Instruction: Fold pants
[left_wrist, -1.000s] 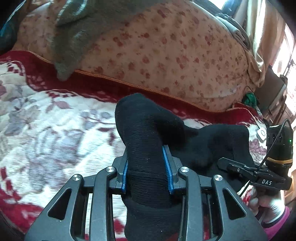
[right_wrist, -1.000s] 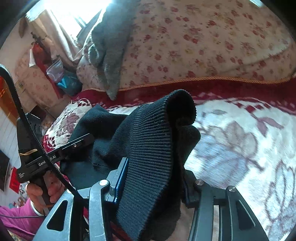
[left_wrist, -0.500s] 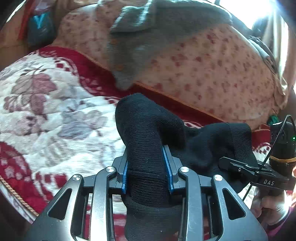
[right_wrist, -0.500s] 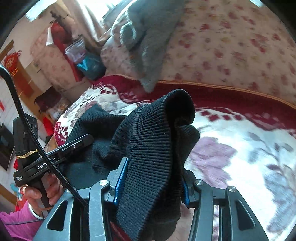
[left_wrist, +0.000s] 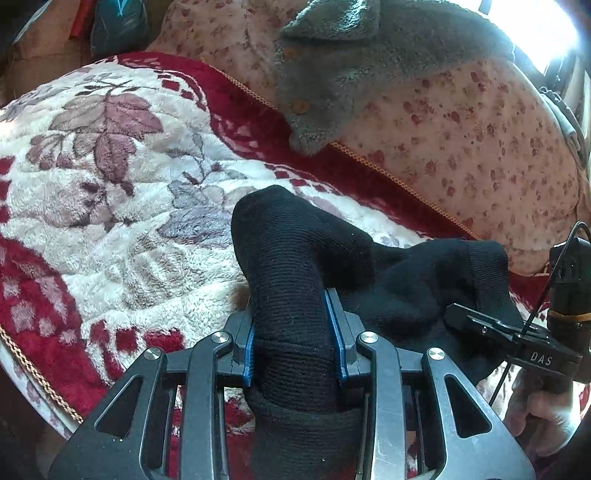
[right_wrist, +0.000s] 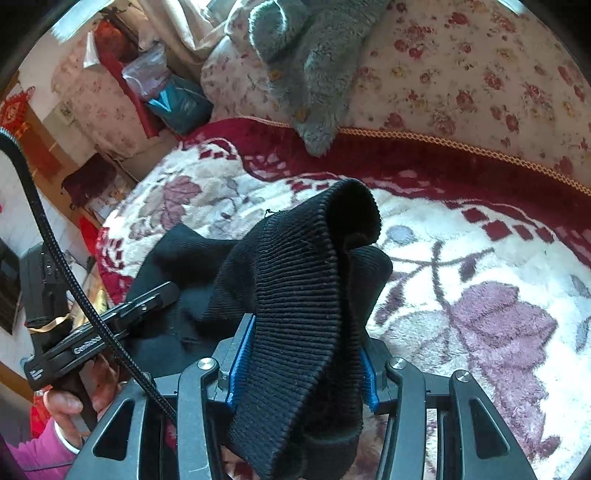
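The pants (left_wrist: 291, 295) were black ribbed knit. The blanket (left_wrist: 110, 206) showed cream plush with mauve leaves, dark red border. The far quilt (right_wrist: 461, 74) was pink with red florals; the garment (left_wrist: 351, 74) grey.

Light: strong daylight, entering from the upper right in the left wrist view and from the upper left in the right wrist view; both spots are blown out to white. The blanket (left_wrist: 122, 206) is evenly lit, with glare on its pale pile in the right wrist view. The black pants (right_wrist: 306, 295) show little detail in their folds. Both views bend strongly at the edges, with dark corners. Mild blur softens the background clutter.
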